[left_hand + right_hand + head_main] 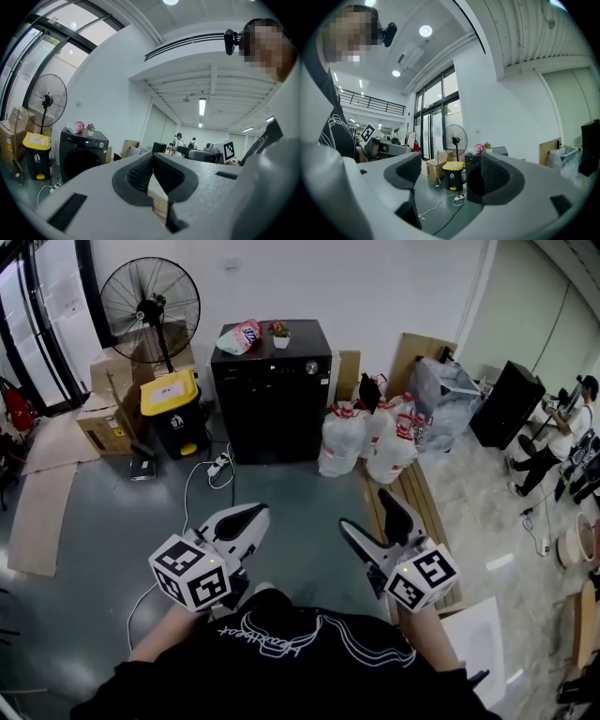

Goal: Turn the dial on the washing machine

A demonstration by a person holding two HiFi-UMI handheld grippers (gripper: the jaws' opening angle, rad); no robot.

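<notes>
One dial point(311, 367): small round silver knob, top right corner of washing machine point(272, 390) front; untouched
washing machine: black front-loader against far wall, well apart from both tools
left gripper point(246, 517): low and far in front of washing machine, jaws closed pad to pad, nothing held
right gripper point(368, 514): also far in front of washing machine, jaws spread wide, gap bare, only floor and distant clutter seen through it
on top of washing machine: pink packet point(241, 336) and small plant point(279, 334), left of dial, not touching it
left of washing machine: yellow-lidded bin point(172, 404), fan point(150, 304) behind it
right of washing machine: tied white bags point(366, 442)
handling, a guess: rigid knob, smooth and likely a bit slippery, probably turns in clicks with light resistance; heavy machine, unlikely to shift under a twist
where to grip: outer rim of dial, pads on opposite sides, square to front panel; wide right gripper looks ready for it
risk: pads sliding off smooth rim if bite is shallow
progress: not begun, full approach to washing machine needed first
</notes>
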